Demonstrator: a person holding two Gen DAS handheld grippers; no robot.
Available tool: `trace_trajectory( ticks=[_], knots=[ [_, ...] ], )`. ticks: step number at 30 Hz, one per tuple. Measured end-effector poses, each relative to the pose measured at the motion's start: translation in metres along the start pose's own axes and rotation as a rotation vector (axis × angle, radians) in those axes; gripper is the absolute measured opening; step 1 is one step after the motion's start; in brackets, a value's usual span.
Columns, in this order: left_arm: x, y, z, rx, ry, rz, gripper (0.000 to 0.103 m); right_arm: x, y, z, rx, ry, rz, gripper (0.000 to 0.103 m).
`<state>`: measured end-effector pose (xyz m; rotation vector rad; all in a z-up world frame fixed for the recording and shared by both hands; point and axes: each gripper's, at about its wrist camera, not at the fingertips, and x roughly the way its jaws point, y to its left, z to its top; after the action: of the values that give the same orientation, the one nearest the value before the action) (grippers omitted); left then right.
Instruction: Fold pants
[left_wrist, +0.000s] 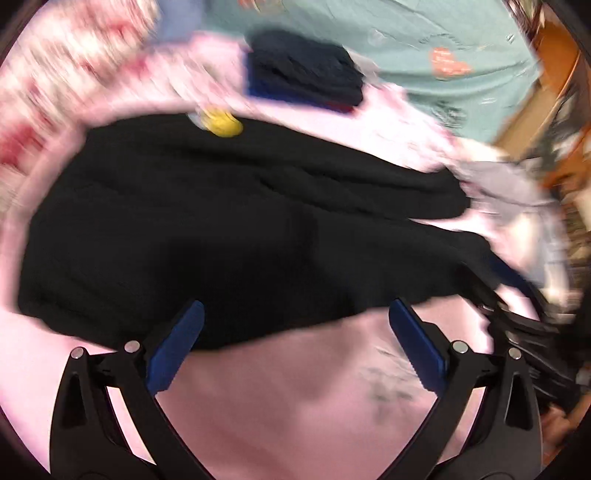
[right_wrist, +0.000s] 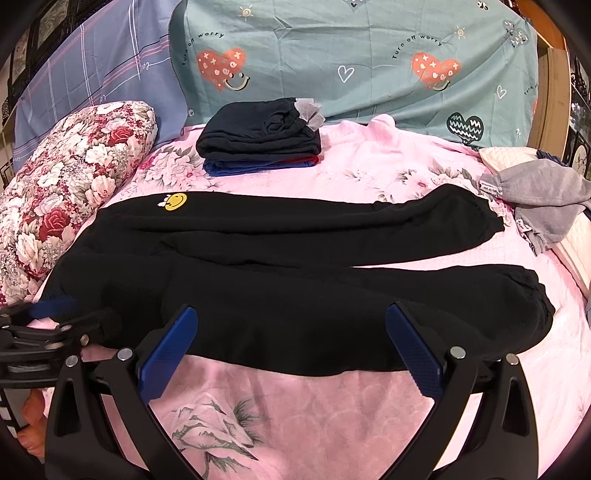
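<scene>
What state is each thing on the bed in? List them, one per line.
Black pants: unfolded, flat, both legs stretched out side by side.
Stack of dark clothes: folded, piled behind the pants.
Grey garment: crumpled, unfolded, beside the leg cuffs.
Floral pillow: lying at the waistband end.
Left tongs: open, at the pants' near edge.
Right tongs: open, at the pants' near edge.

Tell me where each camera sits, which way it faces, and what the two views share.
Left wrist: rides on the left gripper, looking forward over the black pants; its open blue fingers show; blurred.
Right wrist: rides on the right gripper, facing the pants toward the folded stack; the left gripper shows at lower left.
Shared: pants, yellow smiley patch, stack, pink blanket.
</scene>
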<state>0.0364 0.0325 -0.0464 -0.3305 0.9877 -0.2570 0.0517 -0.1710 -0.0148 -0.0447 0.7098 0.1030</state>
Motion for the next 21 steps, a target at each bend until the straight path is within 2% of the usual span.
trace_trajectory(
  ticks=[1,2,5,11,13,14,16,18,21],
  knots=[
    [0.003,0.014,0.000,-0.039,0.030,-0.017,0.101,0.001,-0.001,-0.001,0.002,0.002,0.000,0.102],
    [0.002,0.024,0.000,-0.063,0.030,-0.004,0.101,0.001,-0.002,-0.002,0.003,0.003,0.000,0.102],
    [-0.013,0.063,0.003,-0.140,-0.005,0.075,0.101,0.006,-0.008,-0.005,0.005,0.016,-0.011,0.102],
    [-0.057,0.139,-0.003,-0.396,-0.066,0.132,0.101,0.021,-0.022,-0.006,0.048,0.047,-0.013,0.102],
    [-0.063,0.155,-0.007,-0.459,-0.054,0.168,0.101,0.025,-0.025,-0.006,0.063,0.053,-0.007,0.102],
    [-0.064,0.165,-0.009,-0.492,-0.039,0.161,0.101,0.027,-0.025,-0.007,0.066,0.056,-0.004,0.102],
    [-0.060,0.178,-0.011,-0.528,0.003,0.160,0.100,0.030,-0.025,-0.007,0.066,0.064,0.004,0.102],
    [-0.059,0.180,-0.013,-0.521,-0.014,0.154,0.100,0.032,-0.025,-0.008,0.069,0.071,0.017,0.102],
    [-0.053,0.176,-0.007,-0.491,-0.014,0.189,0.100,0.037,-0.027,-0.009,0.083,0.081,0.038,0.102]
  ],
)
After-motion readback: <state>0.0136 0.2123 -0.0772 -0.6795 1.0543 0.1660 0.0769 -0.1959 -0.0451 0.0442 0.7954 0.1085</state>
